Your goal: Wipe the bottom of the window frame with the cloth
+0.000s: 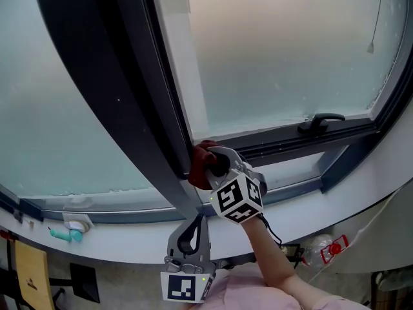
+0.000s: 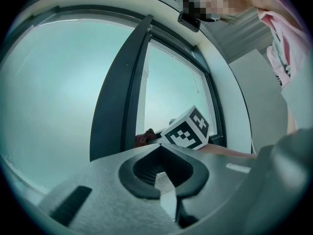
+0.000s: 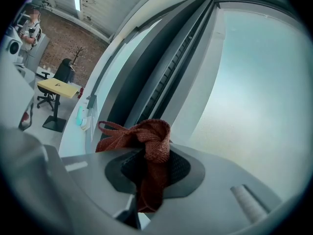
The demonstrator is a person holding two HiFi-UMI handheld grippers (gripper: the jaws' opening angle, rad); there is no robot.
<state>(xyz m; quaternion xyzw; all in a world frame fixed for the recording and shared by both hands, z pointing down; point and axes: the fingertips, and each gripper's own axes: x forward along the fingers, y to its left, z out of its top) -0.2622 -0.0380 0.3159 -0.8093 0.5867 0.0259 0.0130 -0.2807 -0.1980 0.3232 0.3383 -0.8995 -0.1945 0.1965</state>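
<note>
Rust-red cloth (image 3: 154,148) is sitting clamped in the right gripper (image 1: 214,165). The jaws are closed on a bunched fold, with a loose loop hanging out to one side. In the head view I'm holding it at the corner where the dark upright post (image 1: 122,102) is meeting the bottom rail (image 1: 290,144) of the window frame. The cloth is looking pressed against the rail there, but the bundle is hiding the actual contact, so I'm not claiming it. Left gripper (image 1: 191,236) is hanging lower, near the white sill (image 1: 361,196), jaws together with nothing between them, doing no work.

I'm reading this as one end of a wipe stroke. The cloth is parked at the left end of the rail, and the rest of the run toward the handle (image 1: 321,120) is lying off to the right.

Next move, my call: pressing the cloth into the rail and dragging it right along the frame, wrist low so the bundle is riding the channel and not the glass. I'm watching for the loose loop snagging on the handle and for the cloth slipping in the jaws under drag.
</note>
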